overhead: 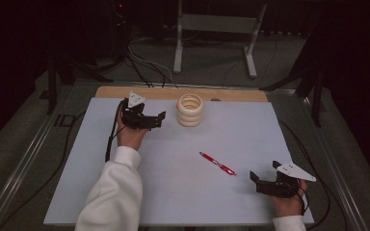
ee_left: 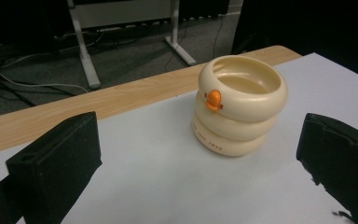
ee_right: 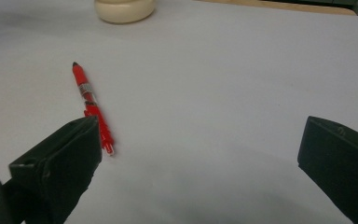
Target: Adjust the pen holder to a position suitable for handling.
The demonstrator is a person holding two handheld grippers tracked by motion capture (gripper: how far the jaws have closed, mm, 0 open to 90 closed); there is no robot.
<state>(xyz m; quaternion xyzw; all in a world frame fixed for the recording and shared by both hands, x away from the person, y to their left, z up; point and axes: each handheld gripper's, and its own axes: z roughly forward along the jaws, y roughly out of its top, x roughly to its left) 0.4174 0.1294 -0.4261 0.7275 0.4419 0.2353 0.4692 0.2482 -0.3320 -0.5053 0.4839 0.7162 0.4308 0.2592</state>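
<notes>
From the high view, the person had both hands on the white sheet (overhead: 173, 192) and nothing in either tool. The left gripper (overhead: 150, 119) sat far up the table, jaws spread and pointing toward the cream pen holder (overhead: 190, 110), which stood upright just beside it near the wooden table edge (overhead: 231, 95). The right gripper (overhead: 262, 185) rested low at the near right corner, jaws also spread. Between them lay the red pen (overhead: 217, 163), flat on the sheet, its long axis running diagonally from upper left to lower right. Its lower-right end pointed toward the right gripper, clearly the nearer hand; the left was well apart from it.

Over to the left gripper view: wide-open jaws framed the pen holder (ee_left: 238, 106), a stack of three rounded rings with a small orange beak on the front, hollow top facing up, ahead and slightly right of centre.

The right gripper view told the story: jaws gaped apart, and the red pen (ee_right: 92, 106) lay ahead and to the left, its near end just beside the left jaw, its dark tip aimed away toward the holder's base (ee_right: 124, 10). A pickup, I'd judge, would need a swing left to straddle the barrel crosswise.
</notes>
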